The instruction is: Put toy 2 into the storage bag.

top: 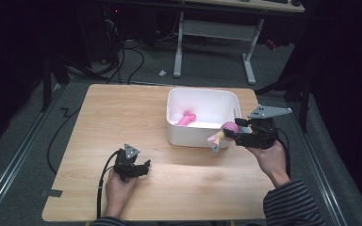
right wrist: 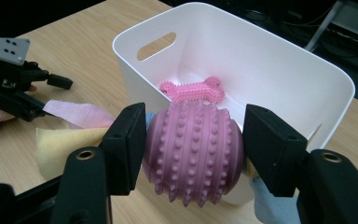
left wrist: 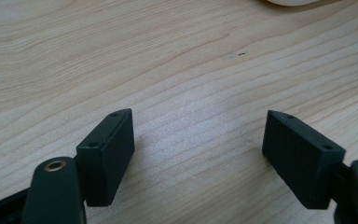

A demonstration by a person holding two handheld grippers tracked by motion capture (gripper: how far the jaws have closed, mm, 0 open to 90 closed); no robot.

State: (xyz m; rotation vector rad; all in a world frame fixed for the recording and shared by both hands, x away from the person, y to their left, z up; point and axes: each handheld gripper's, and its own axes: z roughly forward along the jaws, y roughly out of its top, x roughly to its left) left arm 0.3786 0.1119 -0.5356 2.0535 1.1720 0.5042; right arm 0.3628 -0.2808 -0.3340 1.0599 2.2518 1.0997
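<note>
While high view blurs it, right hand-held gripper (right wrist: 193, 149) clamps studded ball (right wrist: 191, 151).

From above I see my right gripper (top: 232, 130) holding a pink studded ball (top: 229, 128) with cloth tails just outside the white bin's (top: 202, 136) near wall. A pink bone toy (top: 186, 118) lies inside. My left gripper (top: 143, 168) rests low on the wooden table (top: 113, 113).

The white bin (left wrist: 292, 2) is cut off at the top edge.
</note>
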